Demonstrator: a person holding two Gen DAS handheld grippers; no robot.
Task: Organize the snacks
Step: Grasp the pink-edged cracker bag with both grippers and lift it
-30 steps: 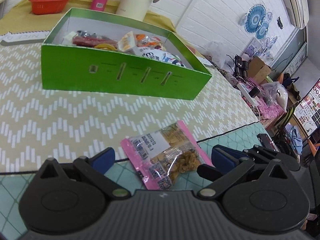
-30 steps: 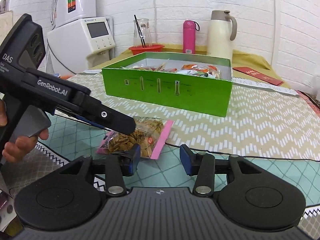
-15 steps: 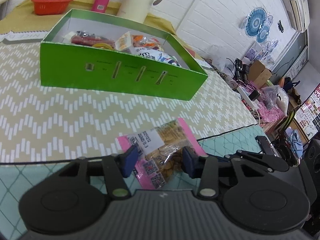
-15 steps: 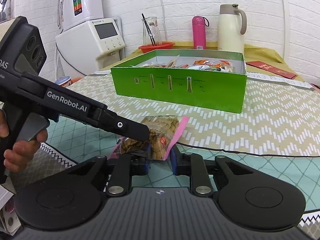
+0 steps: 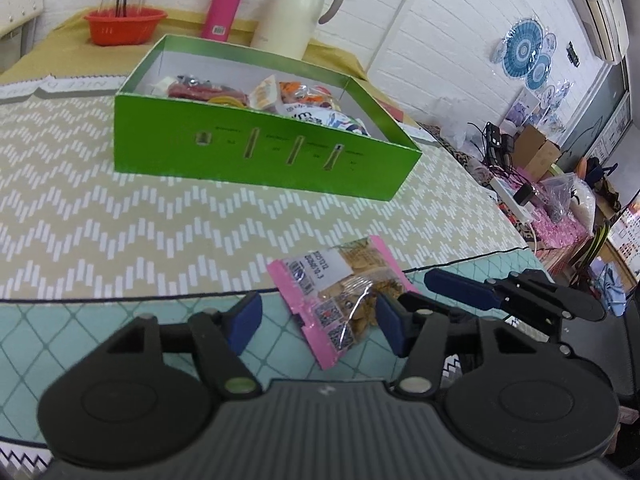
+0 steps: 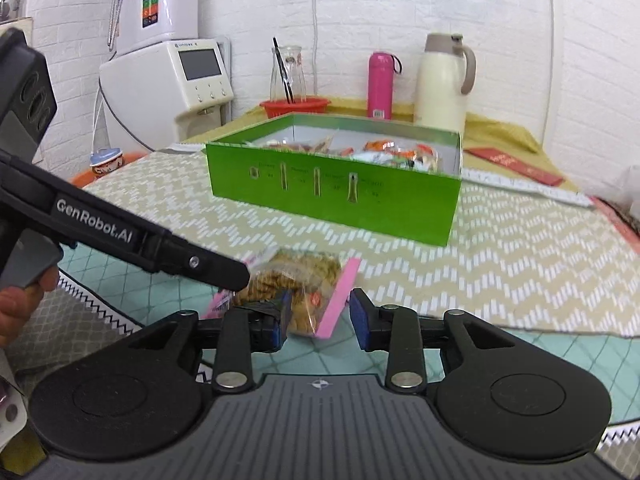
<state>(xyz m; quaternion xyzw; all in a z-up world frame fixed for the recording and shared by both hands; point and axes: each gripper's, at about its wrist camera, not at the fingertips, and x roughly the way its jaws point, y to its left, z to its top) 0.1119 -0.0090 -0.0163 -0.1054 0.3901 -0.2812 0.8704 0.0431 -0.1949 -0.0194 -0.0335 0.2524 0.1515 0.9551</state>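
Observation:
A clear snack bag with pink edges [image 5: 344, 292] lies on the table in front of the green box [image 5: 256, 152], which holds several snack packs. My left gripper [image 5: 316, 320] is open, its fingers on either side of the bag's near end. My right gripper [image 6: 318, 316] is open around the same bag [image 6: 304, 280] from the other side. The left gripper's black body [image 6: 120, 232] crosses the right wrist view and its tip hides part of the bag. The right gripper's blue finger [image 5: 460, 288] shows right of the bag in the left wrist view.
A pink bottle [image 6: 380, 84], a cream thermos jug [image 6: 440, 84] and a red basket with a glass carafe [image 6: 294, 104] stand behind the box. A white water dispenser [image 6: 168, 92] stands at the left. The table edge drops off at the right [image 5: 516, 240].
Both grippers closed in toward the bag half a second ago and have now opened wider again. The bag has stayed on the table, shifted slightly.

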